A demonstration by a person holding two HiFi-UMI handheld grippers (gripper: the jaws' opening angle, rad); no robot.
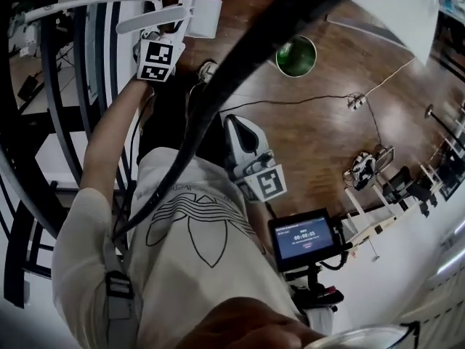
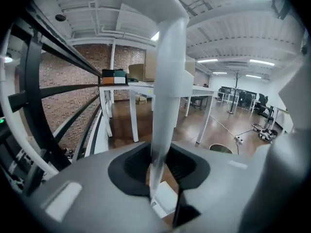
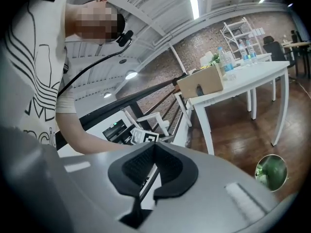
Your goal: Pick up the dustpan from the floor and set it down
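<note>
Dustpan (image 1: 204,17): head view. White, smooth plastic, off the wood floor (image 1: 327,129), beside the black railing (image 1: 69,122). It lies at the left gripper (image 1: 167,33), ahead of the person; the right gripper (image 1: 235,126) hangs well apart.

Left gripper view: jaws clamped on the slim, pale handle (image 2: 164,106), whose long axis runs straight out from the ribbed black pads. Set-down judged to be the left gripper's job.

Right gripper view: jaws drawn together, nothing between them.

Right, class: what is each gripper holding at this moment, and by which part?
The left gripper is clamped on the long white dustpan handle, partway along its length. The right gripper holds nothing; its jaws are together.
</note>
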